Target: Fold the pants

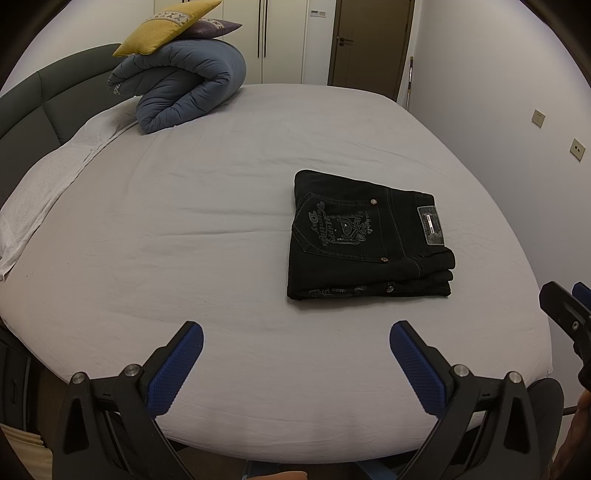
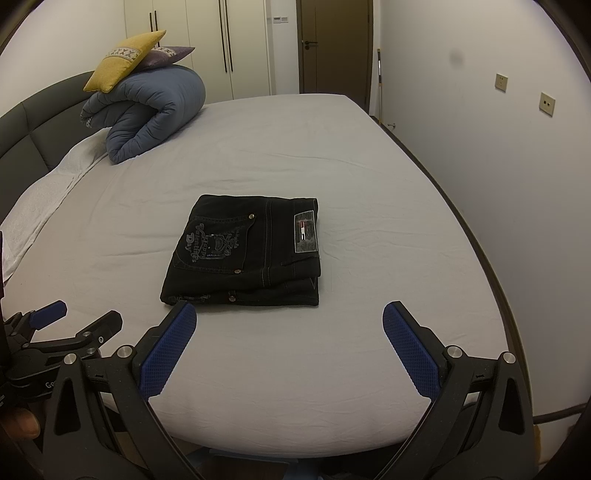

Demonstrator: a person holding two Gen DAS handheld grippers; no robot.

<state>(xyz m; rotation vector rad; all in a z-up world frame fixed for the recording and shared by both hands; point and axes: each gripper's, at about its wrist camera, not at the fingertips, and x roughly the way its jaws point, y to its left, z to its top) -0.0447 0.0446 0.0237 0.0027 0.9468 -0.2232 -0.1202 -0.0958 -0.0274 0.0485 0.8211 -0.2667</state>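
Fingers [image 1: 184, 350] both grippers spread wide, empty, above bed [image 1: 221, 221] edge; black pants [image 2: 247, 254] folded mid-sheet.

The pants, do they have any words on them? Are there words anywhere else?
"Happy Valentines Day": stitched on the back pocket of the pants.
Waist patch: too small to read.
"Ge...": cut-off letters on the left gripper.
Wall panel: too blurred.

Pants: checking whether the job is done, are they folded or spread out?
Folded: the pants lie as a compact stacked rectangle on the bed, layers visible at the near edge.
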